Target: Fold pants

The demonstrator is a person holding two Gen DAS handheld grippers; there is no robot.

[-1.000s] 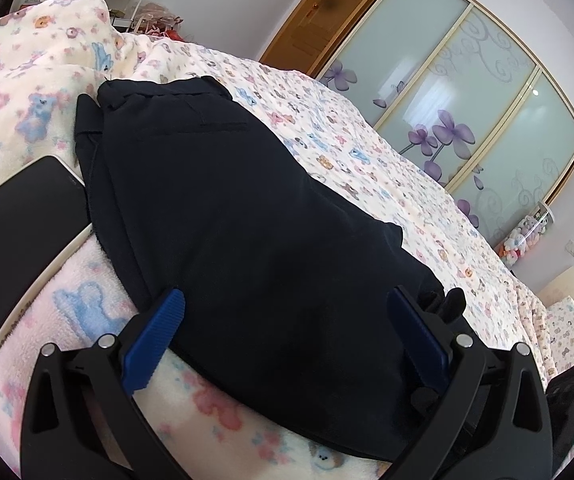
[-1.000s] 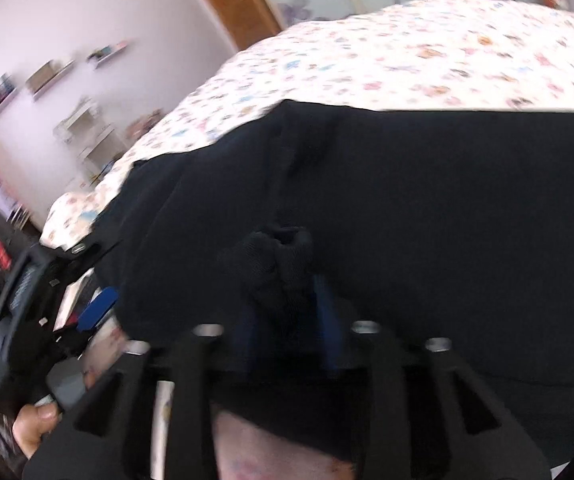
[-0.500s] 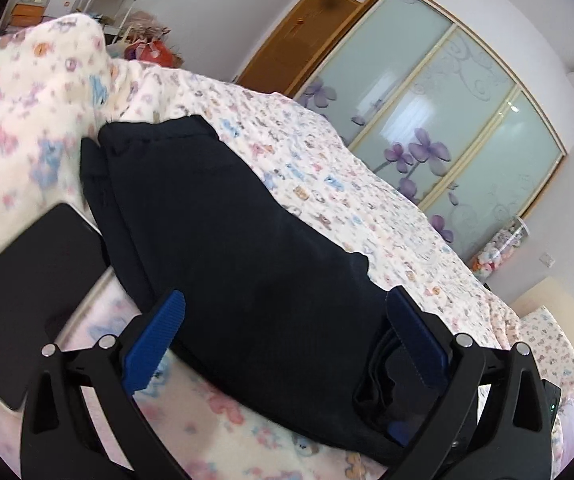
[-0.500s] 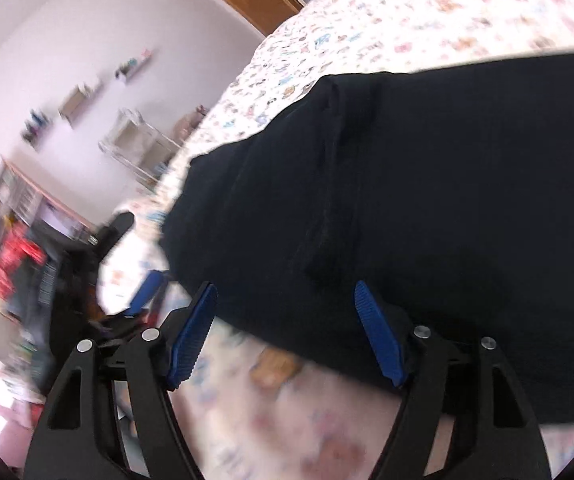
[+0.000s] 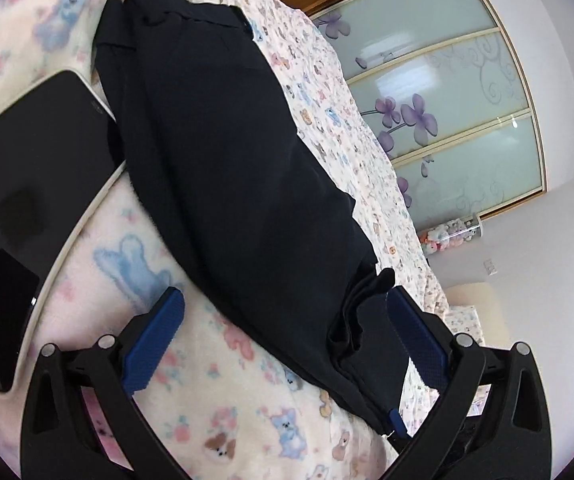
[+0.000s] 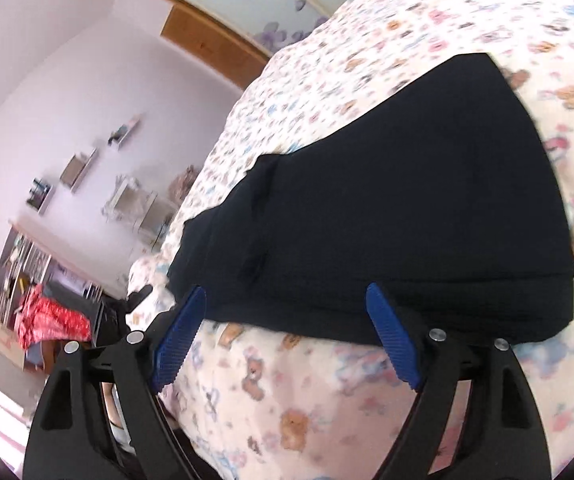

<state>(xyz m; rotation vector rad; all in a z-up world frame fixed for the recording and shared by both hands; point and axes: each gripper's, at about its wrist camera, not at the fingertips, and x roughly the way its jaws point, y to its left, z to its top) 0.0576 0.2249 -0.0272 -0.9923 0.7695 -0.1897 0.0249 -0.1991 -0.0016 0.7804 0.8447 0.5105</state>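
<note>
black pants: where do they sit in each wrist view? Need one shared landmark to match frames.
Left wrist: black pants run as a diagonal band from top left to lower right, ending bunched beside the left gripper's right finger.
Right wrist: black pants fill centre and right, folded edge just ahead of the right gripper, whose jaws are opening with nothing between them.
Shared landmark: the bear-print blanket.

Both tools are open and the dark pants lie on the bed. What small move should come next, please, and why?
Probably bring the right tool, whose jaws are opening with nothing between them, onto the near edge of the pants for another fold. They lie as a long band on the blanket, and the left tool grips nothing.
</note>
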